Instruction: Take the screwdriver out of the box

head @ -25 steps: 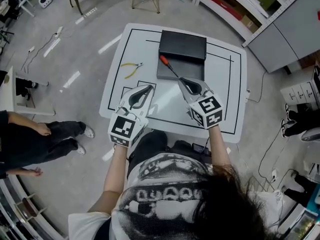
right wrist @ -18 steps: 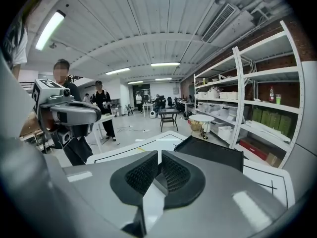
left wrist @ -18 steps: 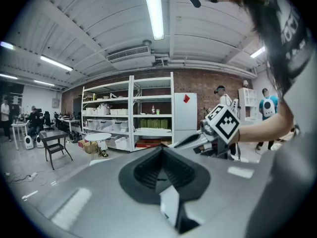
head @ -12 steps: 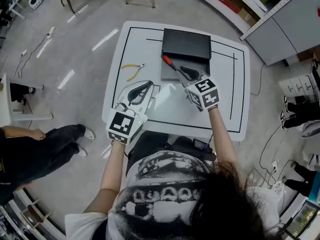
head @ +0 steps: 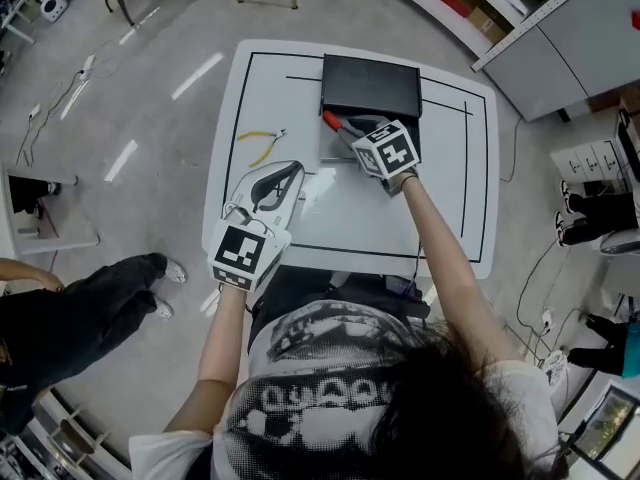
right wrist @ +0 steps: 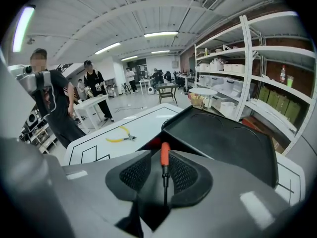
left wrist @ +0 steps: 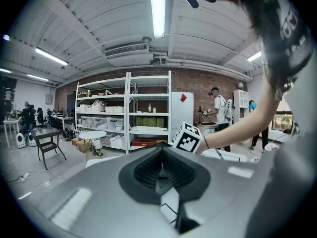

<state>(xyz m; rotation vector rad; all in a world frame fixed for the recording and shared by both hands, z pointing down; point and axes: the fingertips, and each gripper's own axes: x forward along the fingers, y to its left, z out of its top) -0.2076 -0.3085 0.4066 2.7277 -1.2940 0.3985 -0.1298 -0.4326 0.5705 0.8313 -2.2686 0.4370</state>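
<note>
The black box lies open at the table's far side, its lid laid back. The screwdriver, orange-handled, reaches over the left part of the box's lower half. My right gripper is low over that half, and its jaws are opening. The thin shaft runs between the pads with a gap on either side, and the orange handle sticks out past them. Whether the tool rests on the box I cannot tell. My left gripper hovers over the table's near left, shut and empty.
Yellow-handled pliers lie on the white table left of the box, also in the right gripper view. Black lines mark the tabletop. Shelving and people stand around the room, away from the table.
My right gripper has carried the screwdriver away from me and down to the box, and its jaws have parted. The left gripper has drifted slightly over the table's near left.
</note>
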